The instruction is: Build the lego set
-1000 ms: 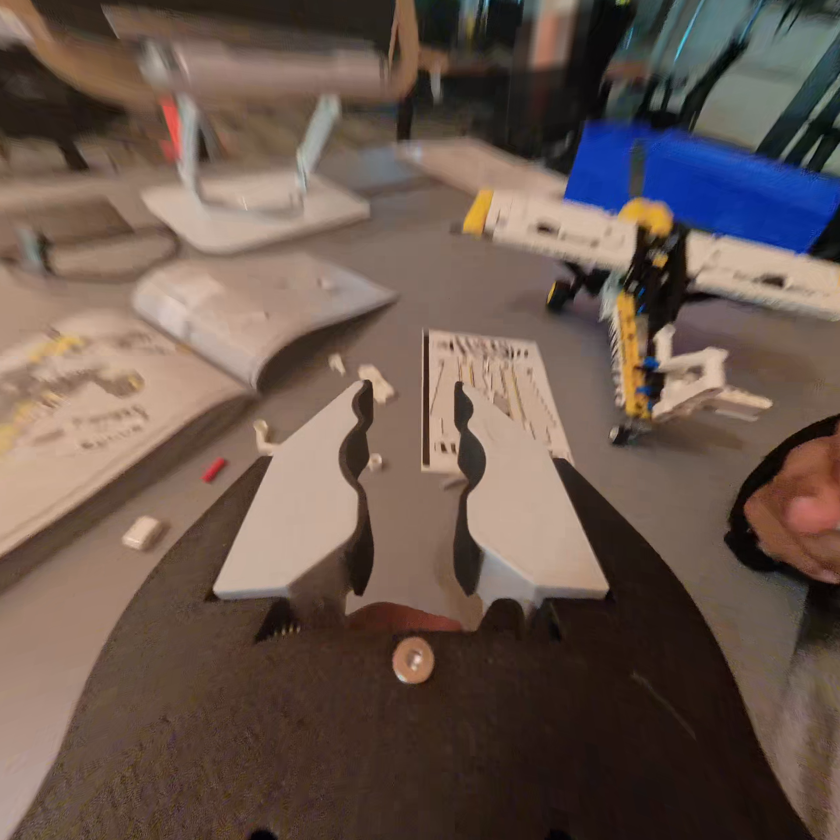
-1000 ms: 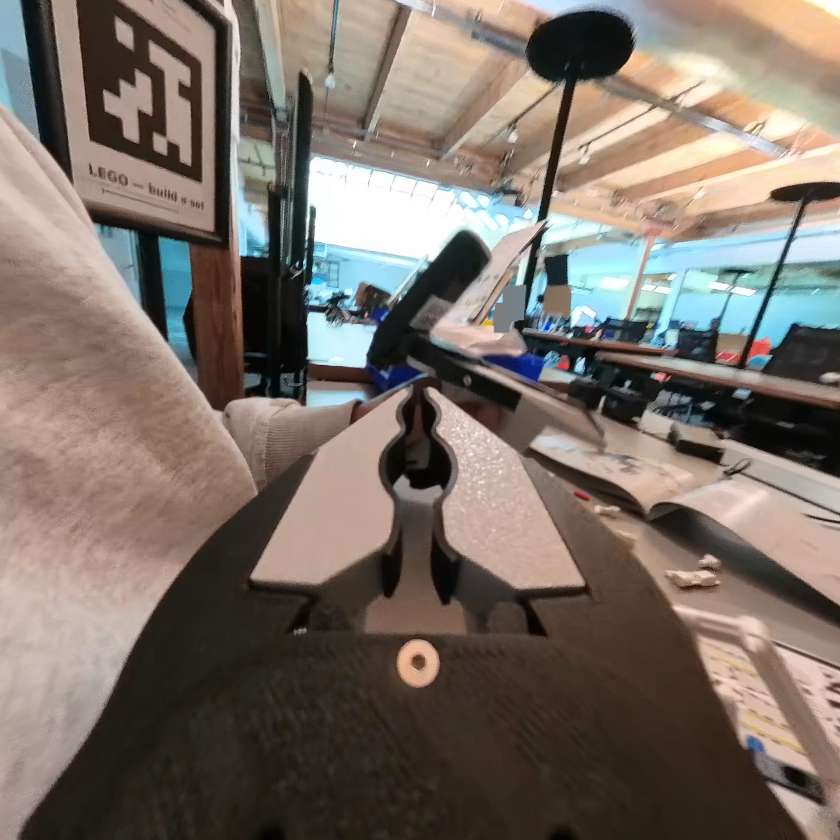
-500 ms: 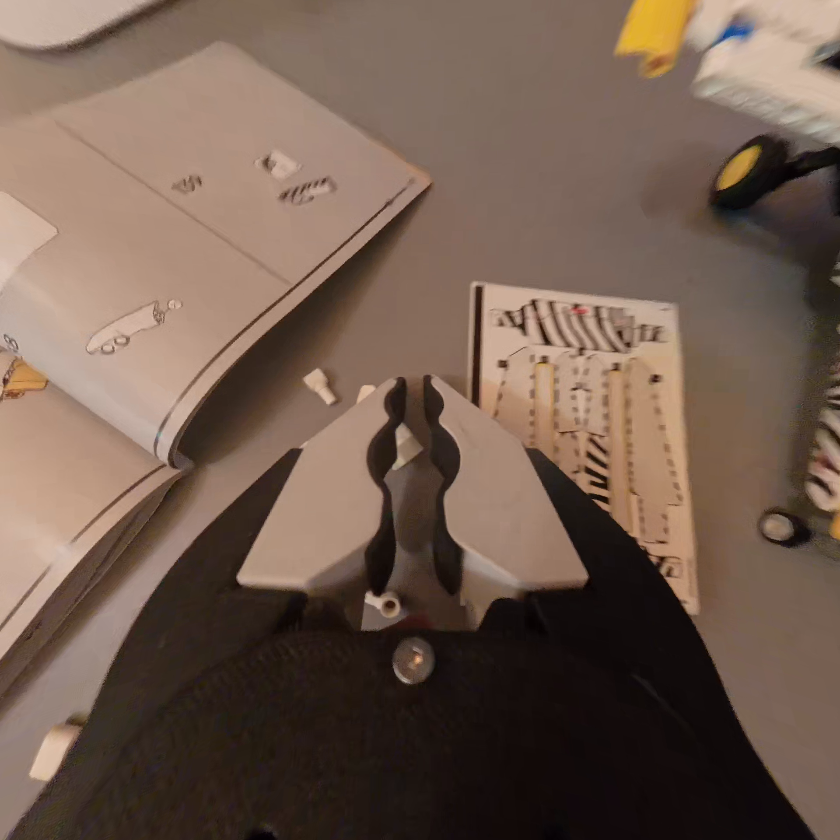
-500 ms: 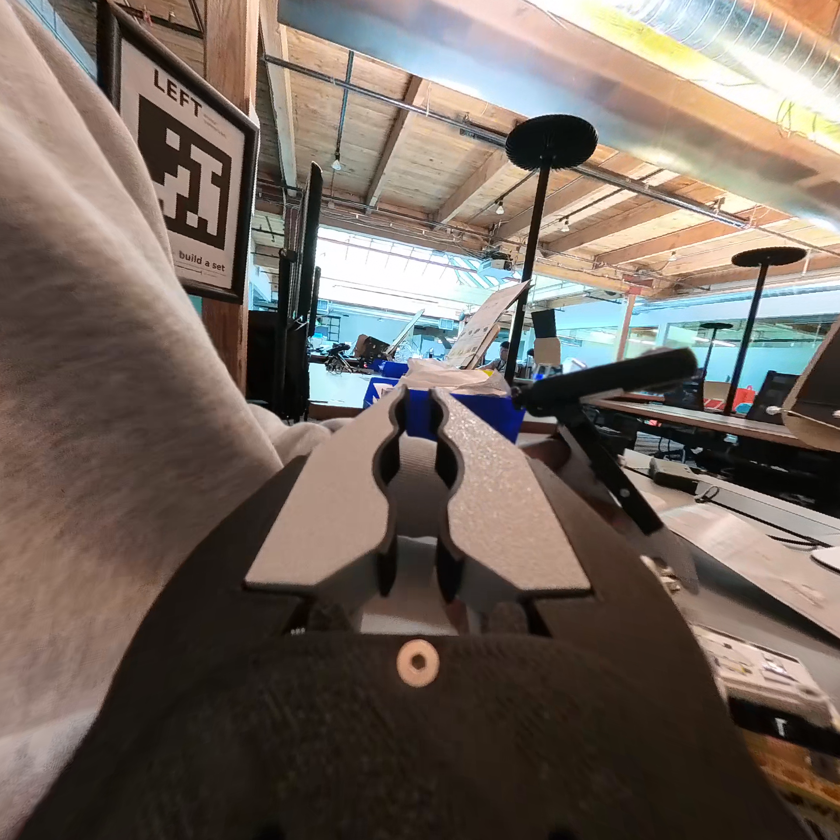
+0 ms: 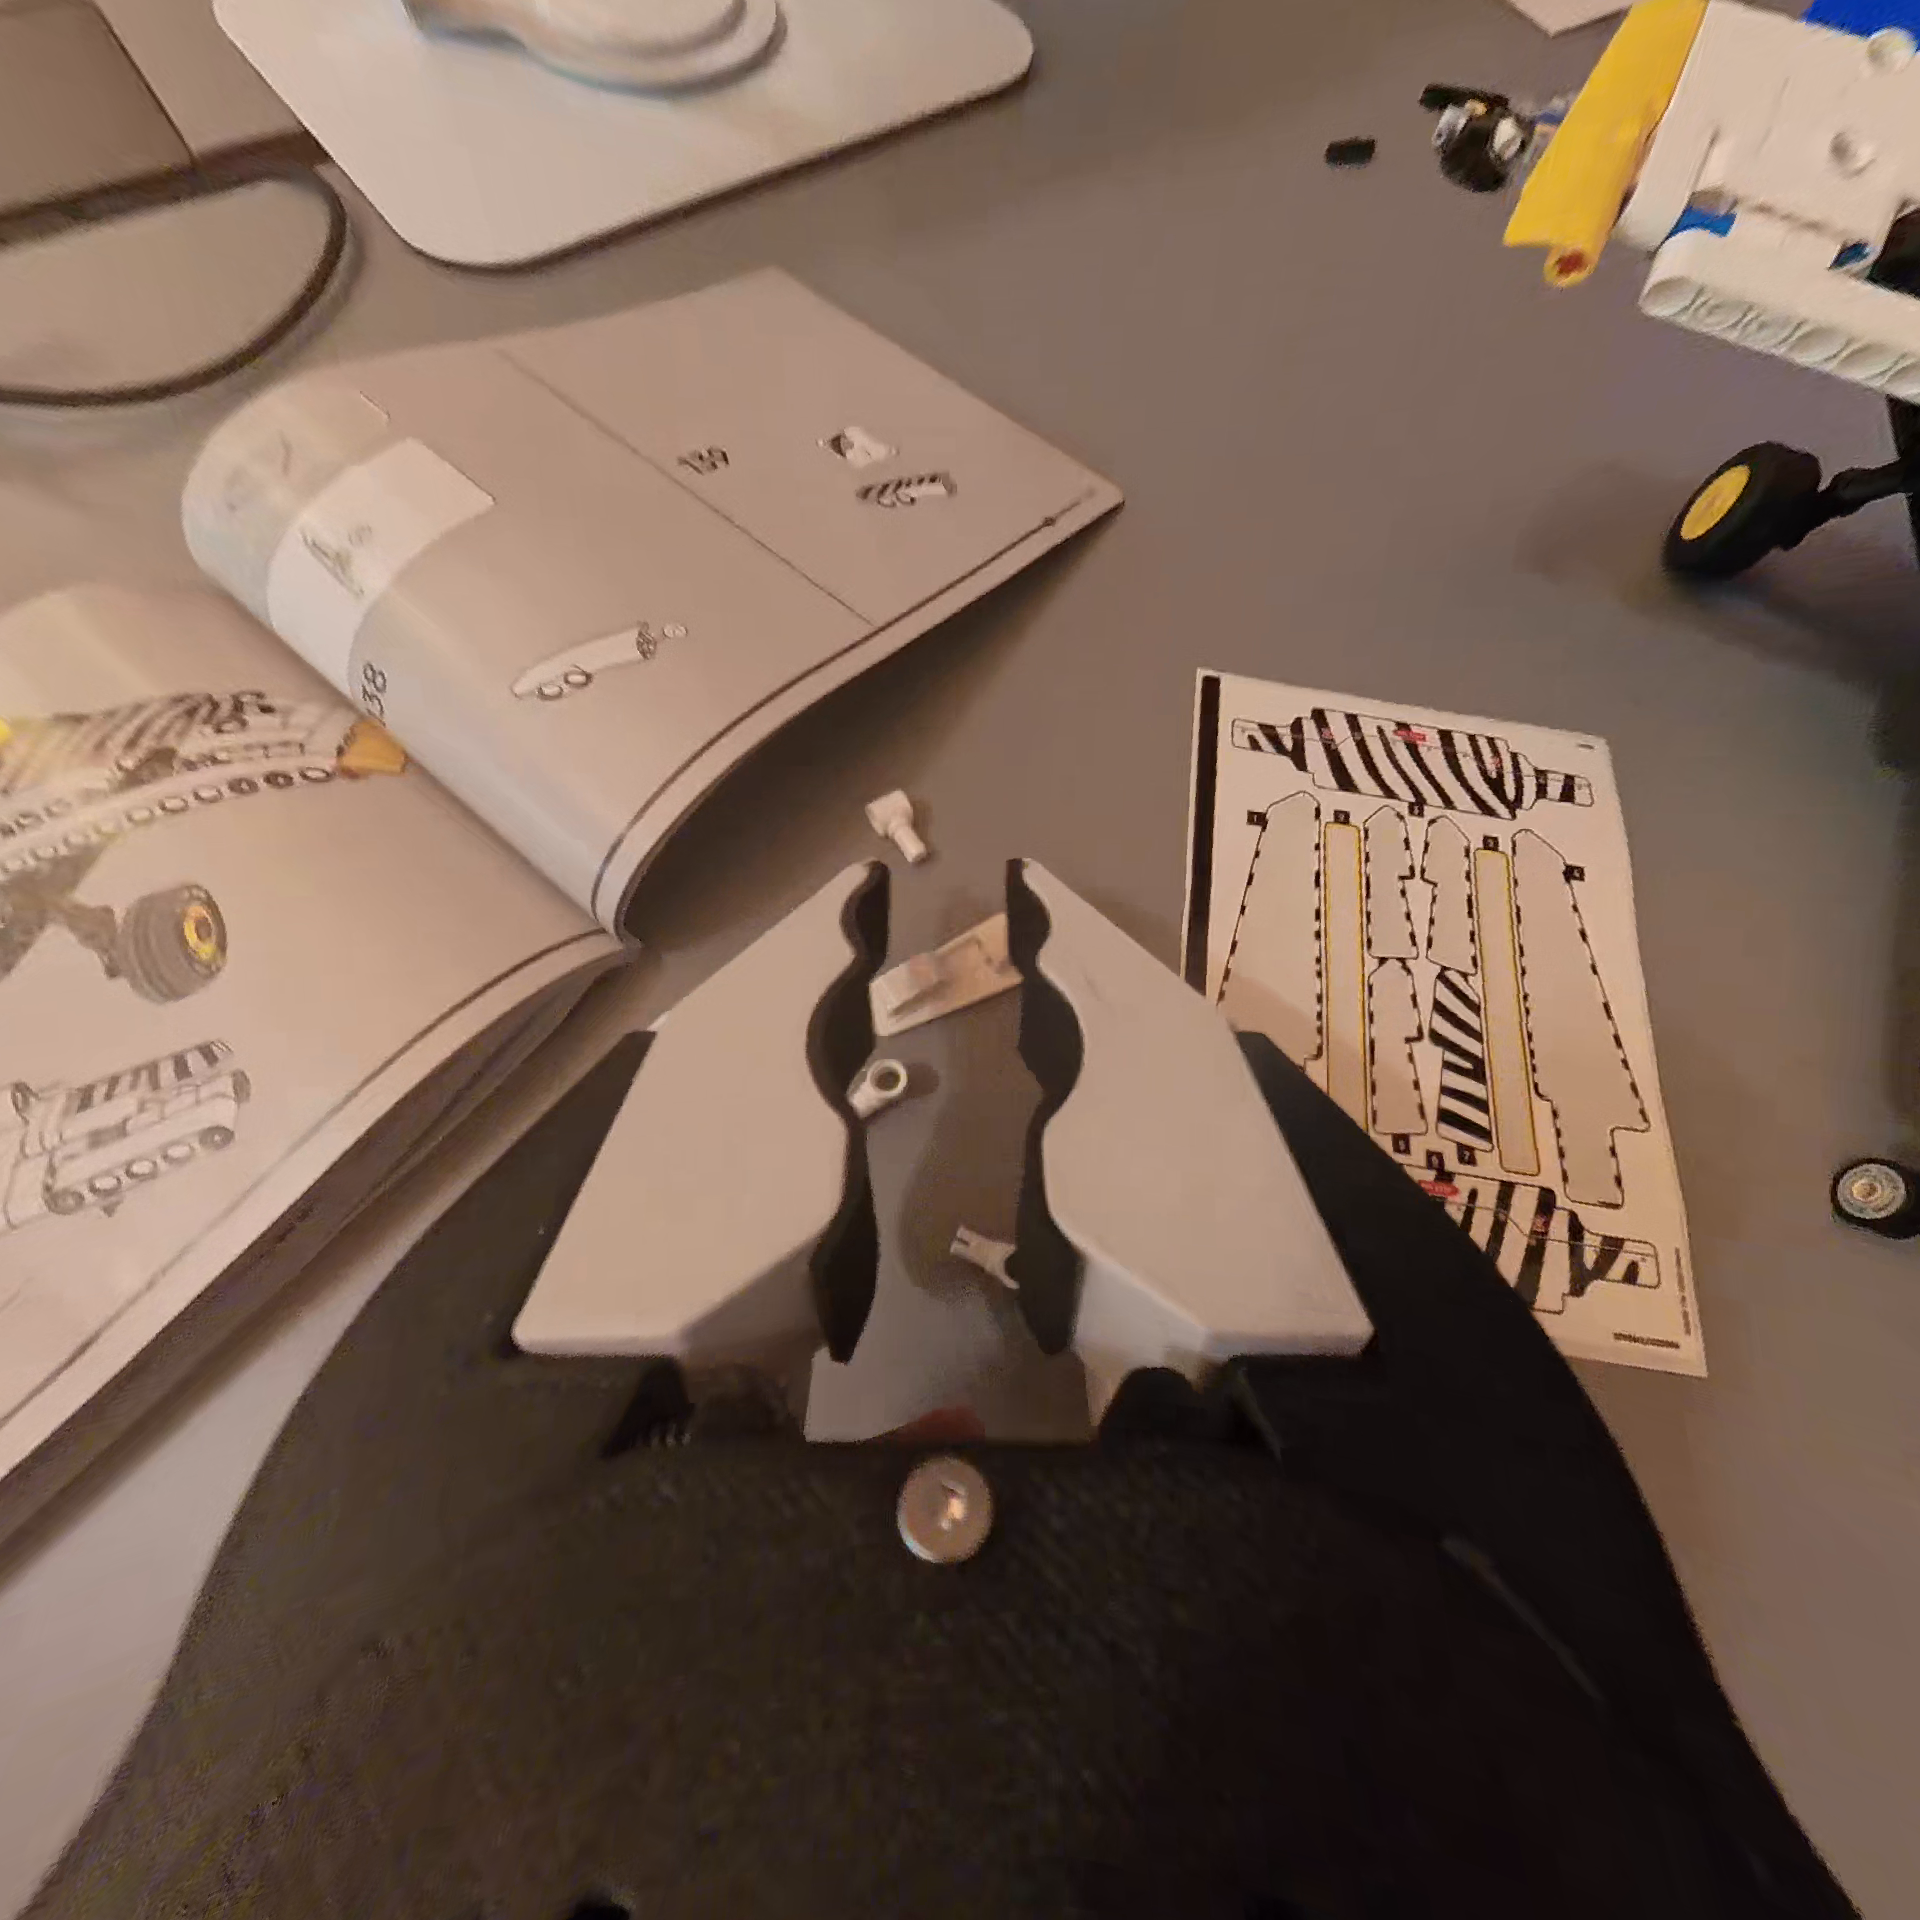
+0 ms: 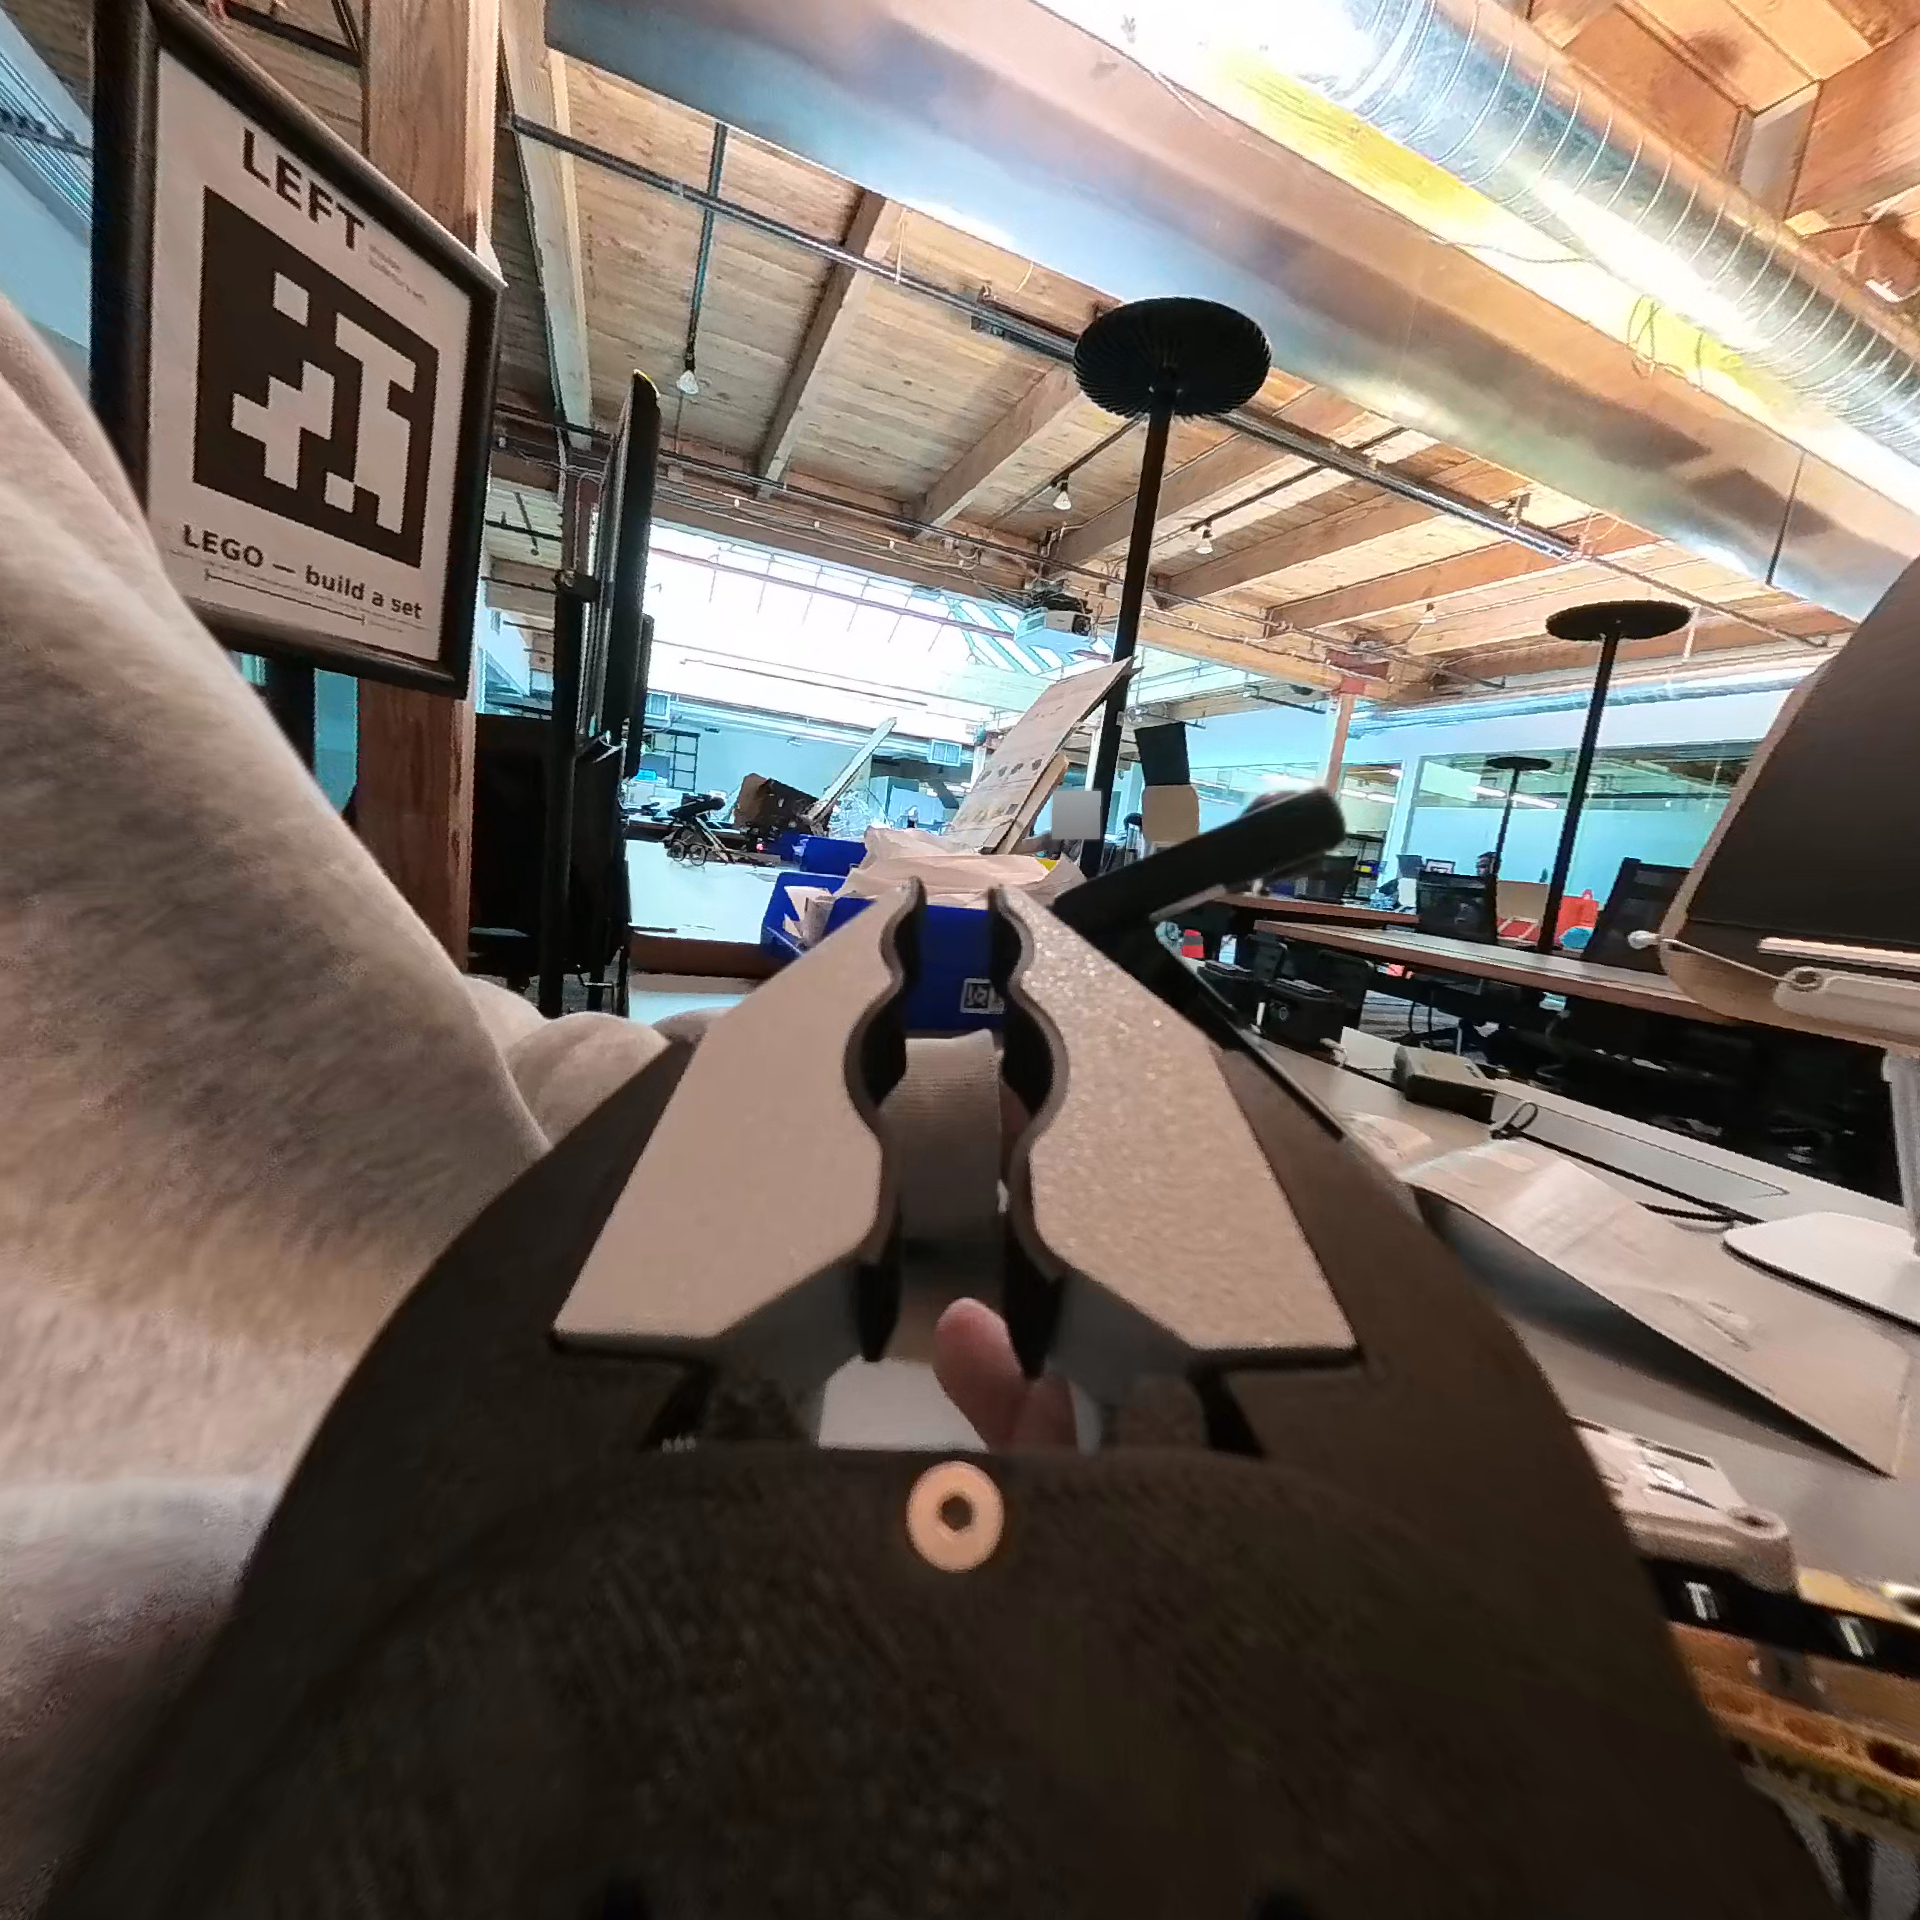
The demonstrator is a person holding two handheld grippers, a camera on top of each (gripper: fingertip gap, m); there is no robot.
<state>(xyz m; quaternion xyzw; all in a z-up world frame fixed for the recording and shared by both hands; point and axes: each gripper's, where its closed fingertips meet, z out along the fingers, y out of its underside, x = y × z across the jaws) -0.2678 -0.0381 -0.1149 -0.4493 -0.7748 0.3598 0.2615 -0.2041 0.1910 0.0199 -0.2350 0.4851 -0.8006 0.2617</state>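
Note:
My left gripper (image 5: 948, 873) is open and empty, low over the grey table (image 5: 1195, 436). A flat white piece (image 5: 940, 971) and two small grey connectors (image 5: 878, 1086) (image 5: 987, 1252) lie on the table between its fingers. A small white pin (image 5: 896, 824) lies just beyond the tips. The white, yellow and blue lego plane (image 5: 1766, 156) with a yellow-hubbed wheel (image 5: 1735, 509) stands at the far right. My right gripper (image 6: 956, 909) is raised and points into the room, its jaws slightly apart with nothing between them. A fingertip (image 6: 977, 1371) shows behind its fingers.
An open instruction booklet (image 5: 623, 582) lies to the left and a striped sticker sheet (image 5: 1434, 1018) to the right. A monitor stand base (image 5: 623, 125) and a cable (image 5: 260, 301) are at the back. A loose small wheel (image 5: 1875, 1195) lies at the right. A grey sleeve (image 6: 208, 987) fills the left of the right wrist view. The grippers' ends are close to 25 cm from one another.
My left gripper tipped down toward the table and came in over the small pieces; its jaws narrowed, then opened wider. My right gripper's jaws went from touching to slightly apart.

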